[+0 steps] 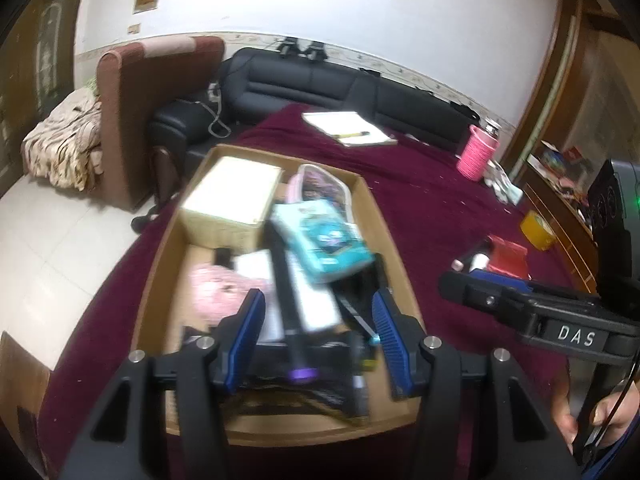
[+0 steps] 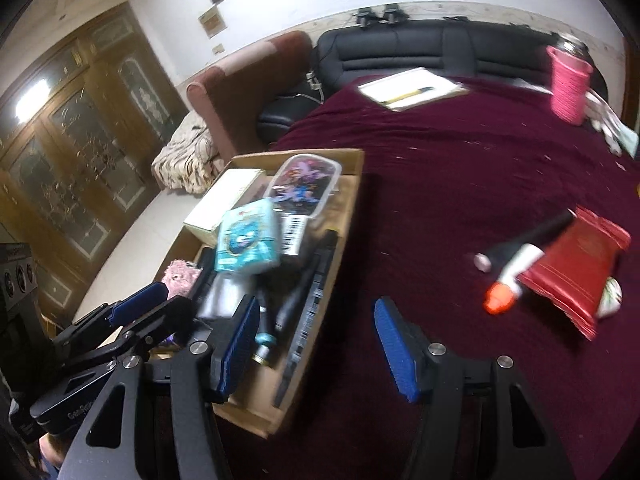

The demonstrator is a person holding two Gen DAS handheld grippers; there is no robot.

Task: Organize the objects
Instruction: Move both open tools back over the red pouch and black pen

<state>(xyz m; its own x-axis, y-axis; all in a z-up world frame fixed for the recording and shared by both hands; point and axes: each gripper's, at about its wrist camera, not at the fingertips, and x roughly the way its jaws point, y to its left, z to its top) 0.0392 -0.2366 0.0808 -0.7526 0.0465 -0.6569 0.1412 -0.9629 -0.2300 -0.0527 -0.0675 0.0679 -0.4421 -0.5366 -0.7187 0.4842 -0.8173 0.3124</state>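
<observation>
A shallow cardboard box sits on a maroon-covered table. It holds a teal packet, a beige box, a clear patterned case, a pink fluffy item and dark pens. My left gripper is open and empty above the box's near end. My right gripper is open and empty over the box's right edge. A red packet lies on the cloth to the right, with a black and white tube with an orange cap beside it.
A notepad with a yellow pen lies at the table's far side. A pink cup stands far right. A yellow tape roll lies near the right edge. A black sofa and brown armchair stand behind.
</observation>
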